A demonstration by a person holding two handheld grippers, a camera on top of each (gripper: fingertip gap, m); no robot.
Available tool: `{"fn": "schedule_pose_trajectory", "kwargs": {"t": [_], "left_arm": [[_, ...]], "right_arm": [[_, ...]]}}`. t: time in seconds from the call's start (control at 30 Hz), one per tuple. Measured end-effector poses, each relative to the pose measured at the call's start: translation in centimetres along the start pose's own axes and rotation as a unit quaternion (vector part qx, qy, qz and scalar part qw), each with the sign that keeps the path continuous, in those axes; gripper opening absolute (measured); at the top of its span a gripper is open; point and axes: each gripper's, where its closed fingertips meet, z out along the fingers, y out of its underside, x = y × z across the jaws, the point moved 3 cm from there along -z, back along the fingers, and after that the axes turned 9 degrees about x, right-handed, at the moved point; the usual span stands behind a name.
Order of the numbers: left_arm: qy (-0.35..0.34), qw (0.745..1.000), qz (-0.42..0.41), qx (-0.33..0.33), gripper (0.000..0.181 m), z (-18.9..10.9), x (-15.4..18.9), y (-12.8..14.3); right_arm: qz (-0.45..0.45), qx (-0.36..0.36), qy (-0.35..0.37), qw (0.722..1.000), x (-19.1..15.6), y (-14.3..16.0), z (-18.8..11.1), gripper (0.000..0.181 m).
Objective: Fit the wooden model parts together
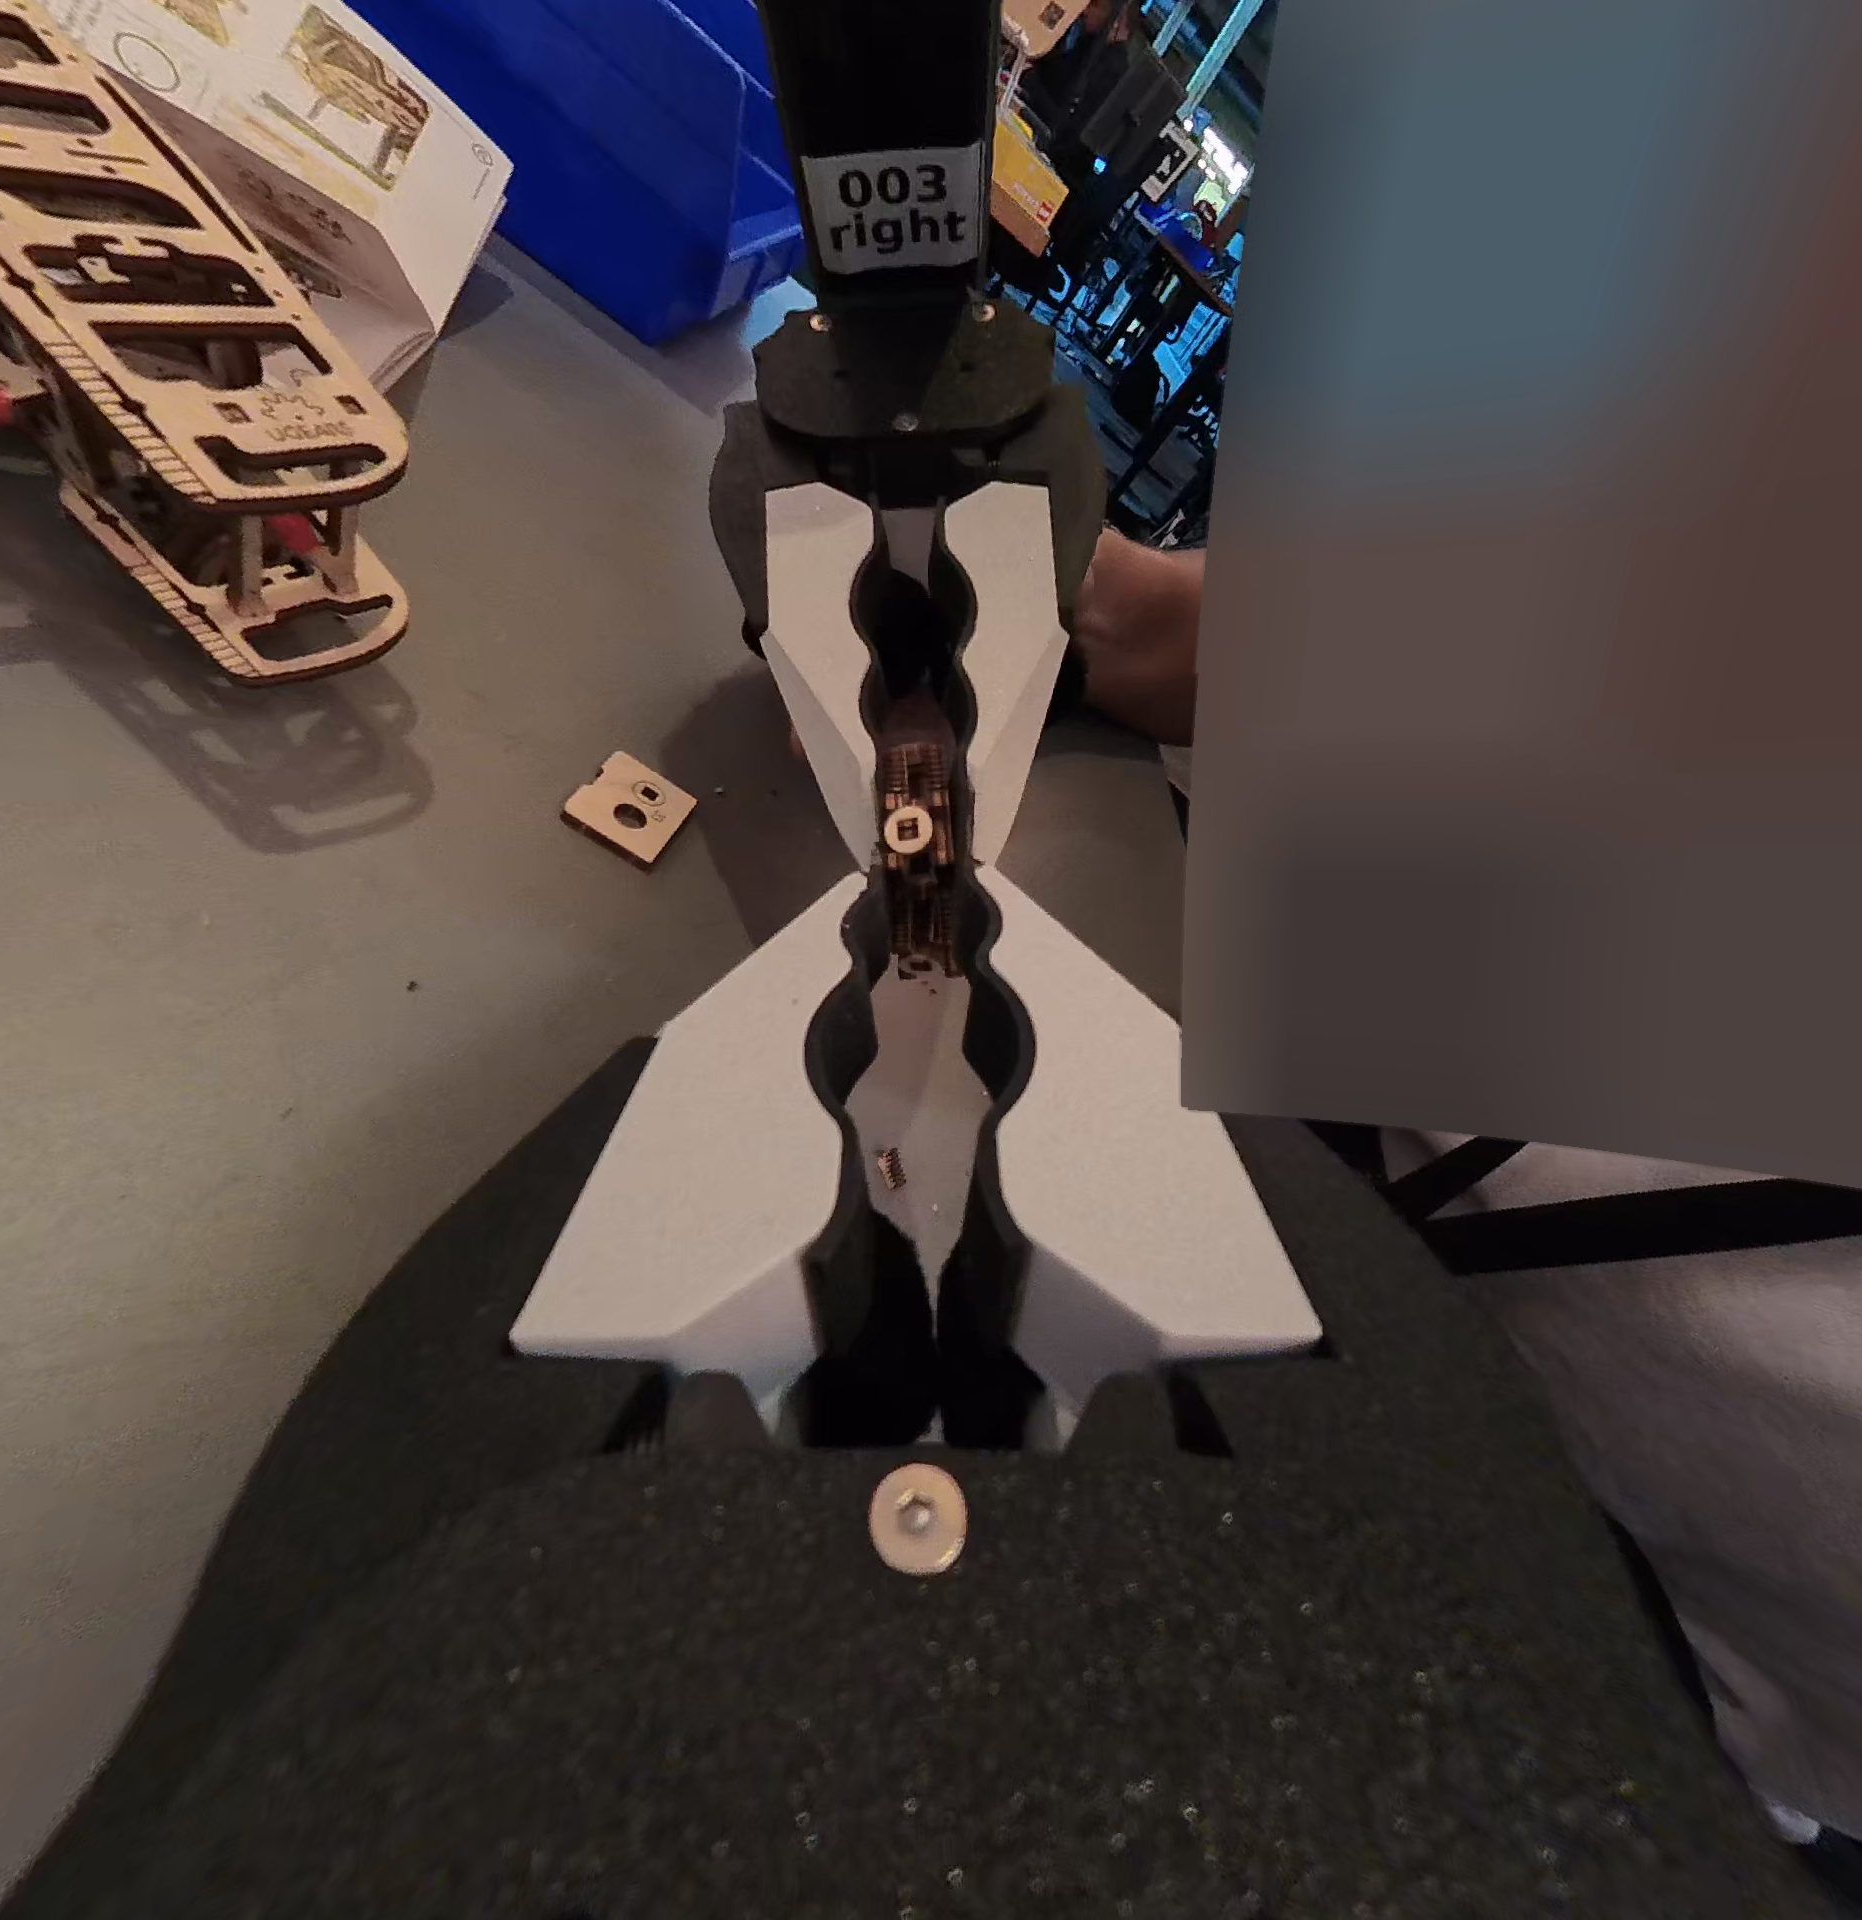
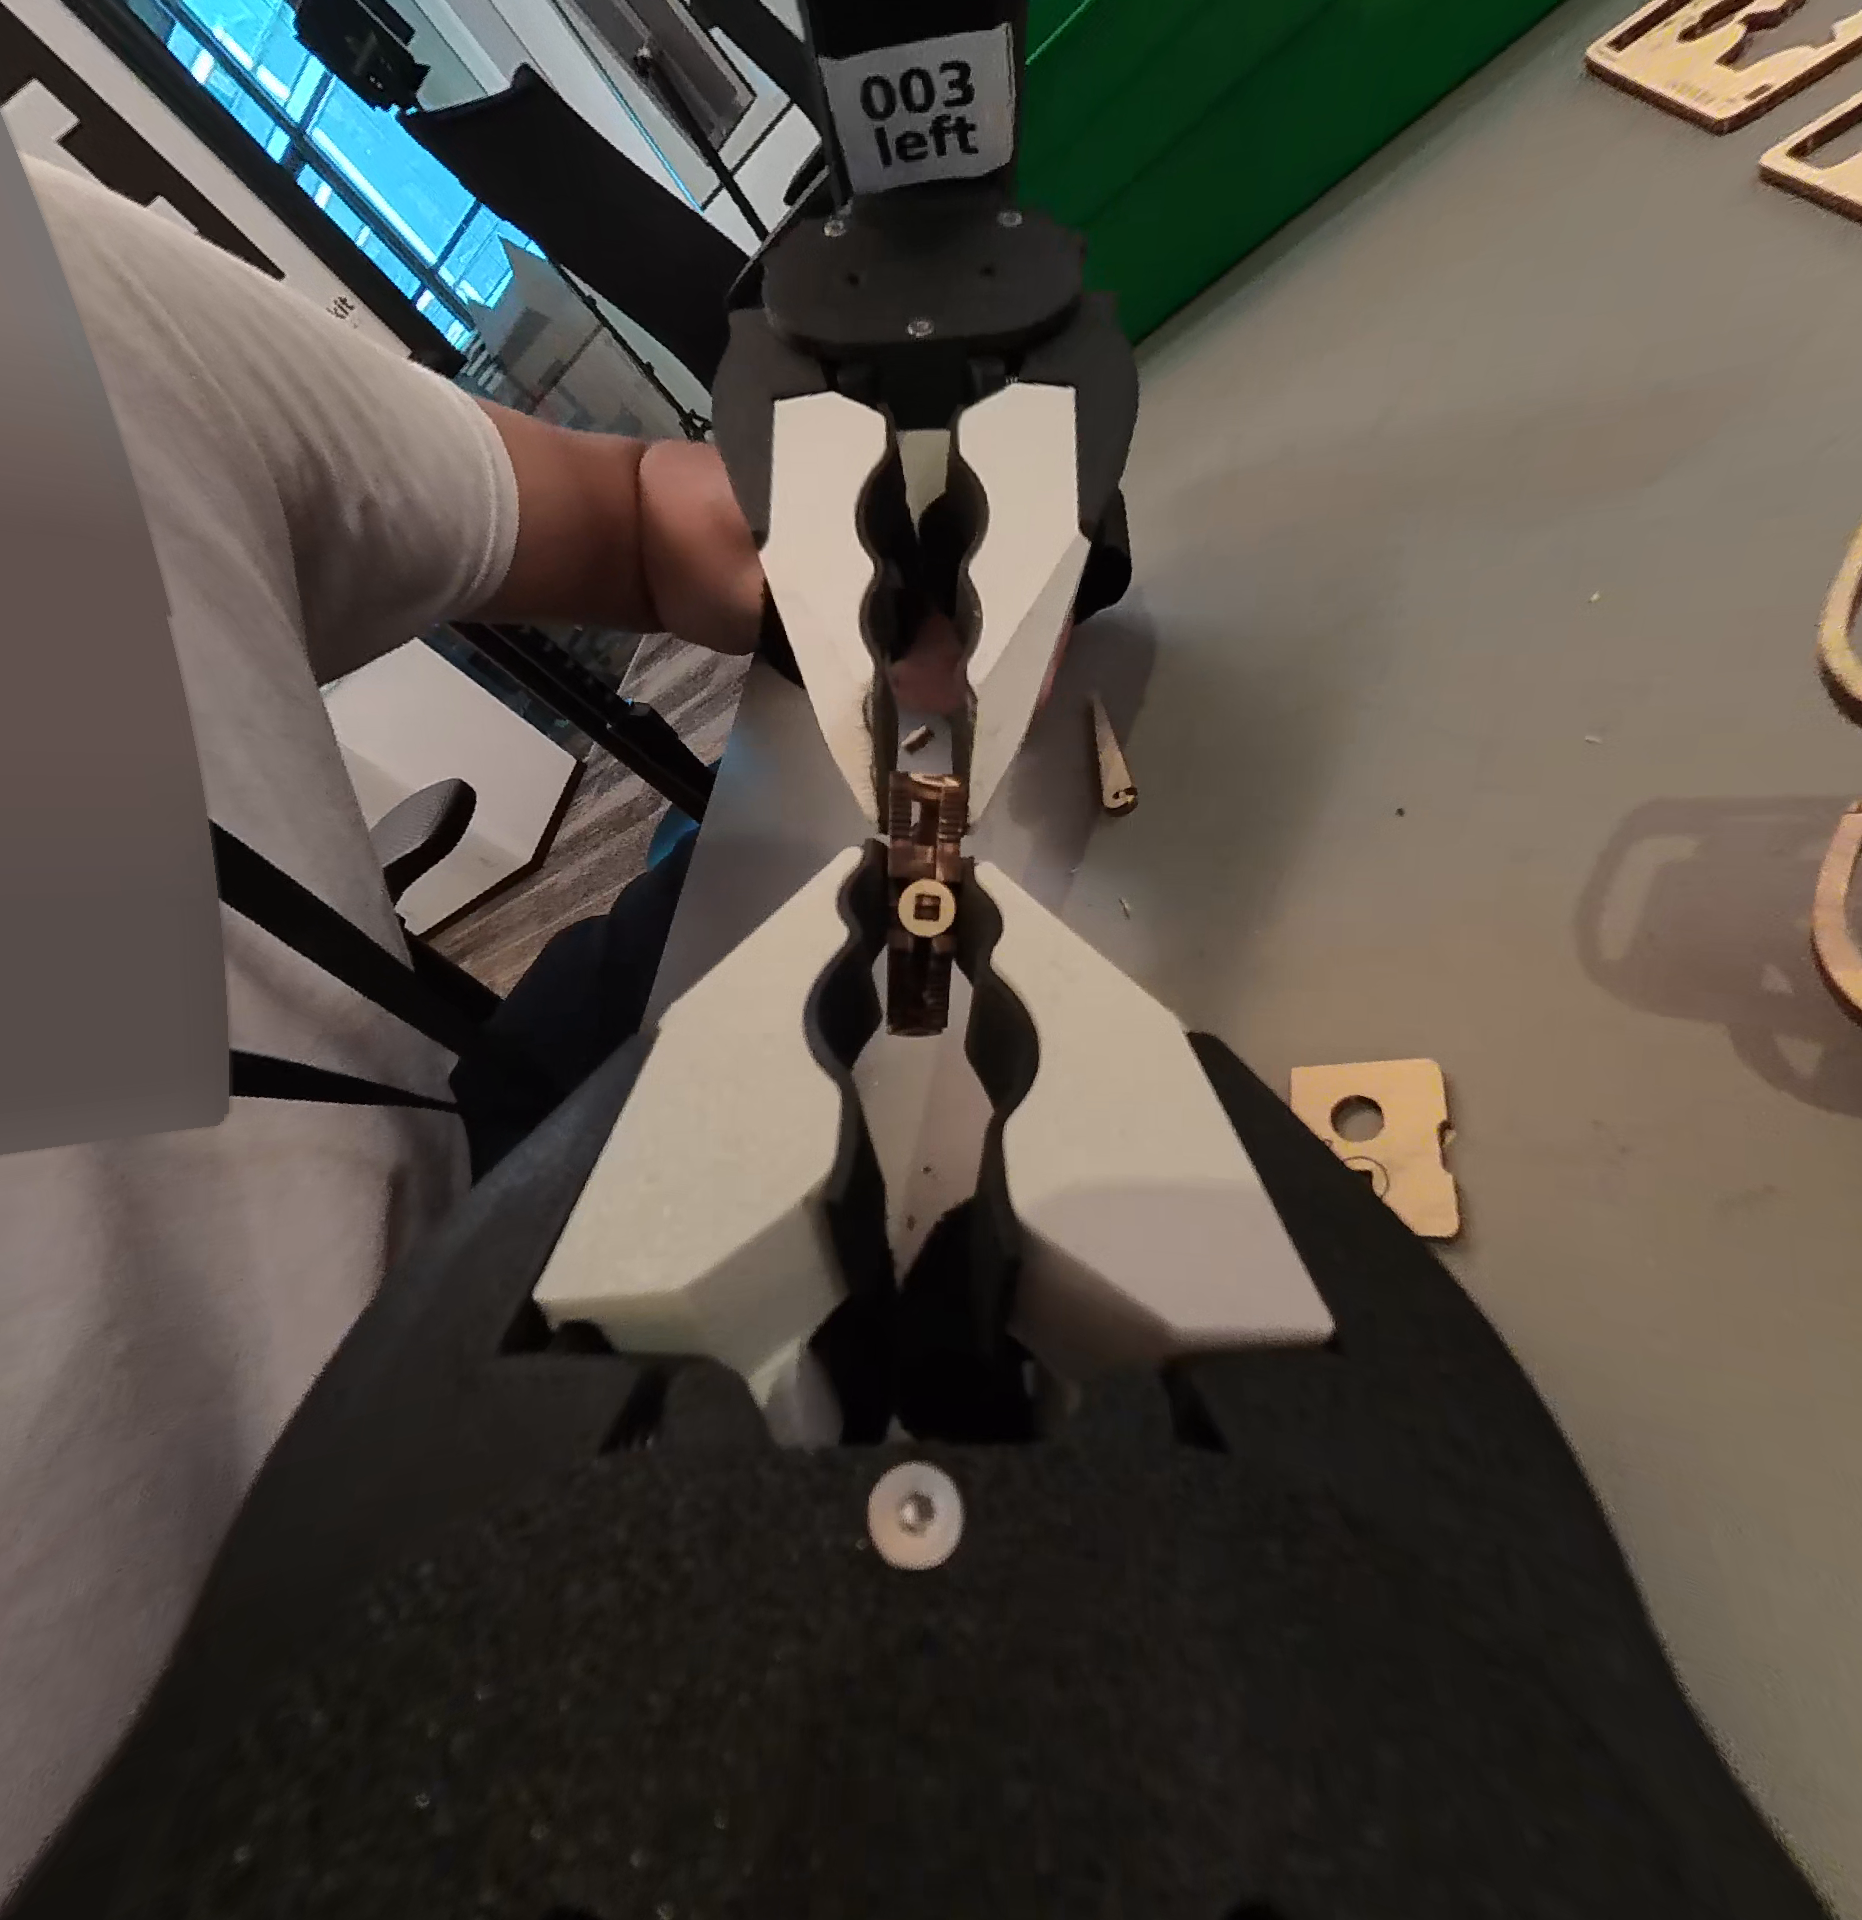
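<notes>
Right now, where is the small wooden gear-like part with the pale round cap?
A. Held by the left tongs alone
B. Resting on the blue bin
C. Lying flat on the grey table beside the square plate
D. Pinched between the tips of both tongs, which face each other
D: the small wooden part sits clamped where the left tongs and the right tongs meet tip to tip, above the grey table.

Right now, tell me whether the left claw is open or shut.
Shut: the left claw has its tips pinched on the small wooden assembly, which the right claw grips from the opposite end.
</notes>
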Motion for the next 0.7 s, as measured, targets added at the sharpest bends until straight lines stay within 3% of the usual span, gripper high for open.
{"fn": "schedule_pose_trajectory", "kwargs": {"t": [0.2,0.37,0.47,0.63,0.7], "left_arm": [[0.003,1.0,-0.016,-0.006,0.008,0.3,0.0,0.3],[-0.039,0.997,-0.048,0.041,0.009,-0.1,-1.2,-0.8],[-0.064,0.985,-0.098,0.125,0.009,-1.5,-2.0,-2.2],[-0.035,0.937,-0.187,0.293,0.008,-3.0,-0.8,-4.0],[-0.029,0.927,-0.199,0.317,0.008,-2.3,0.1,-3.8]], "right_arm": [[0.004,-0.011,-0.004,1.0,0.0,0.3,-0.2,0.01],[0.015,0.049,0.041,0.998,1.4,-1.4,-0.6,0.015],[0.031,0.102,0.049,0.993,1.3,-2.1,-1.4,0.043],[0.078,0.154,0.055,0.983,0.2,-2.0,-0.3,0.045],[0.1,0.205,0.026,0.973,-0.8,-2.8,0.0,0.039]]}}
